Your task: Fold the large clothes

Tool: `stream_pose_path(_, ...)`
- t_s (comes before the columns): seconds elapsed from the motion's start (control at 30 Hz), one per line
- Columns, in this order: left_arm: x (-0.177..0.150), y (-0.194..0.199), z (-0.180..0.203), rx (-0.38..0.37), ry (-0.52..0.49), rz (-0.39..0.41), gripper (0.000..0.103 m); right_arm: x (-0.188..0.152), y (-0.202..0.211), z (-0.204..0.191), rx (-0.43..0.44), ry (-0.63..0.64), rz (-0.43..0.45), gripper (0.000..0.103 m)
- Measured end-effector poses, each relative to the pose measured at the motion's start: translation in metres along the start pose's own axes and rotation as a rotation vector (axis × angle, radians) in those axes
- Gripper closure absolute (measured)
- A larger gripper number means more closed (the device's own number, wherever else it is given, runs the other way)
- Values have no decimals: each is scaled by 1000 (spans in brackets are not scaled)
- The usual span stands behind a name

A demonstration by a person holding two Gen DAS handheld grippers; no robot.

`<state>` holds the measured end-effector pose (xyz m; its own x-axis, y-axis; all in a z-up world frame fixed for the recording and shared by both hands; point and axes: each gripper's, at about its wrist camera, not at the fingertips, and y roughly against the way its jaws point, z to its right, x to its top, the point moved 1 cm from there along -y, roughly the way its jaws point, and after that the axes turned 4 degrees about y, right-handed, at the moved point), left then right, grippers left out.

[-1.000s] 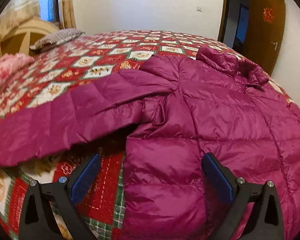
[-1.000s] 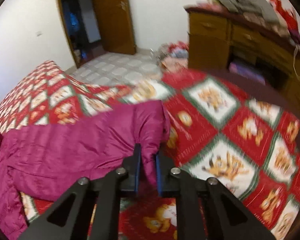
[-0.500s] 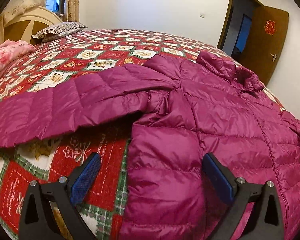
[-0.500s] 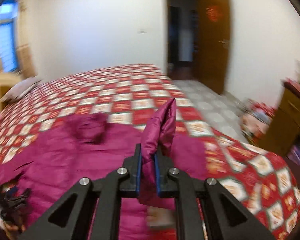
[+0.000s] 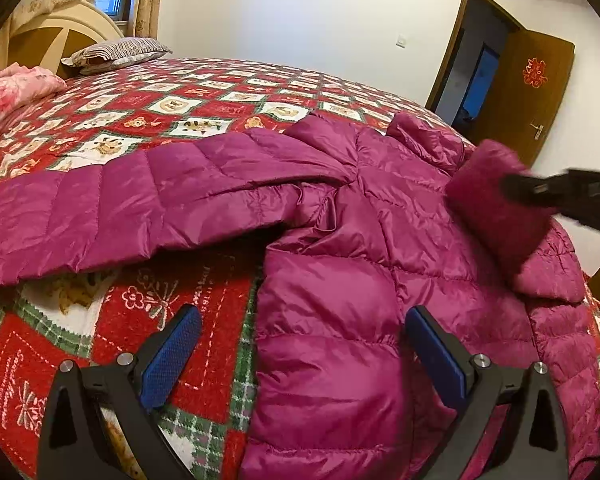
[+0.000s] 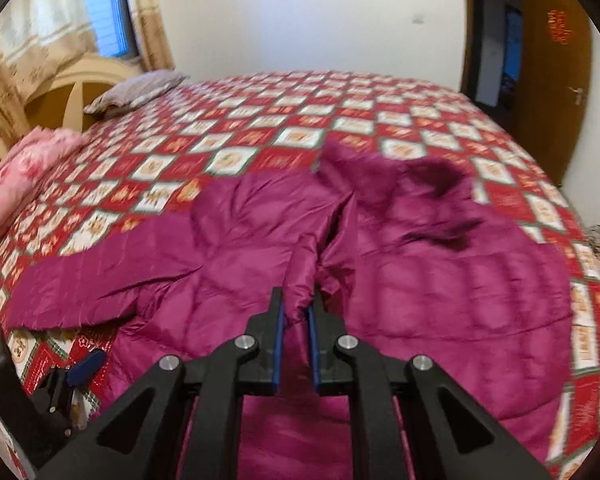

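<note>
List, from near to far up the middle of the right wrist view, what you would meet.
Black right hand-held gripper pinching a sleeve → magenta quilted down jacket → red and white patchwork bedspread → plain white wall.

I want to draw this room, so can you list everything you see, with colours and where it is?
jacket: one, magenta, spread on the bed, one sleeve stretched out flat, the other sleeve lifted over its body
quilt: one, red, white and green checks, covering the bed
striped pillow: one, grey, by the headboard
pink bedding: one bundle, at the bed's head end
headboard: one, cream and brown, under the window
window: one, with beige curtains
door: one, brown, open, with a red ornament
left gripper: black with blue pads, open, over the jacket's hem
right gripper: black with blue pads, shut on the lifted sleeve
</note>
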<state>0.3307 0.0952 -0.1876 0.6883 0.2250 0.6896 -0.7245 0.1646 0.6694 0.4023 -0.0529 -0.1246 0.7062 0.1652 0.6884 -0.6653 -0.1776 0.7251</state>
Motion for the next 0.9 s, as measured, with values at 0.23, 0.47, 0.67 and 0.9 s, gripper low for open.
stream_pose_path(0.23, 0, -1, -1, -14, 4, 5, 1, -6, -29, -21, 129, 15, -38, 85)
stream_pose_path(0.47, 0, -2, 0, -1, -3, -3, 1, -1, -17, -18, 343, -68, 12, 38)
stream_pose_path(0.67, 11, 1, 15, 48, -73, -68, 1, 18, 69, 62, 222, -159, 238, 38)
stream_pose_path(0.9, 68, 32, 89, 52, -183, 74, 1, -10, 59, 189, -153, -355, 183, 67)
